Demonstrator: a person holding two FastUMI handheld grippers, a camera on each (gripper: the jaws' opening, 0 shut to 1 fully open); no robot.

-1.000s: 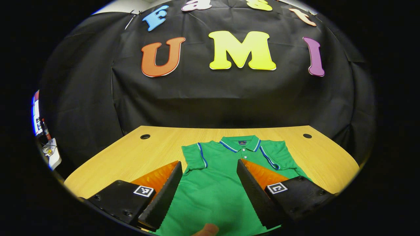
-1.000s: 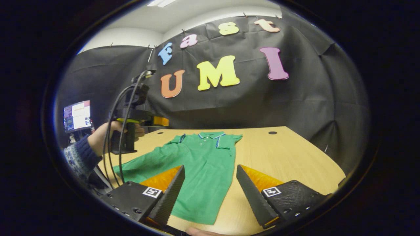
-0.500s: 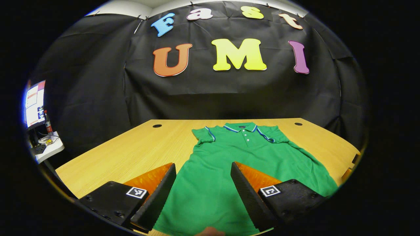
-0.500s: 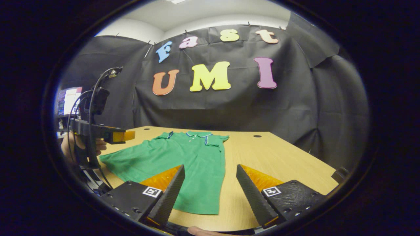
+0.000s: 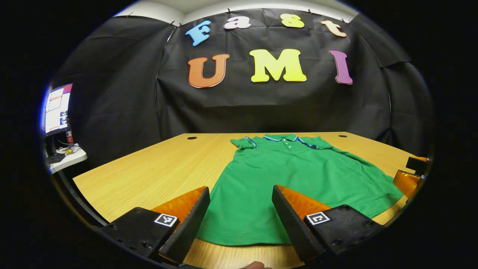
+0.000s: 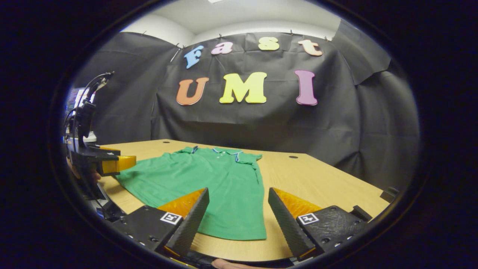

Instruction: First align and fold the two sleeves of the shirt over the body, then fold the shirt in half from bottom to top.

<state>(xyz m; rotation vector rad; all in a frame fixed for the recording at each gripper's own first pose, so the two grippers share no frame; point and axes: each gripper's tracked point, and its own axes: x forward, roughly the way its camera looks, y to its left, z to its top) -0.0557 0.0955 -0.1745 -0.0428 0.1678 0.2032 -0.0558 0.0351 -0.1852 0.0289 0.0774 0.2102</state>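
We are holding the left gripper point(image 5: 239, 220) with its fingers spread wide and nothing between them, hovering above the near hem of the green shirt point(image 5: 295, 179) at the table's front edge. We are holding the right gripper point(image 6: 237, 220) just as widely parted and just as empty, over the shirt's bottom corner on its own side. In the right gripper view we are also seeing the left gripper point(image 6: 112, 162) at the far left with a cable looping above it; the hand holding it is mostly hidden behind its body, so we cannot make out the grip. In the left gripper view a piece of the right gripper point(image 5: 410, 175) is showing at the right rim, cut off by the edge. The shirt is lying flat and face up on the wooden table point(image 5: 157, 172), collar toward the booth wall, both short sleeves lying out to the sides. Its collar label is too small for us to read. Two round holes point(image 5: 192, 138) are sitting near the table's far edge. A monitor point(image 5: 56, 108) is glowing beyond the table at the left. A fingertip point(image 6: 224, 264) is peeking in at the bottom of the right gripper view, mostly cut off.
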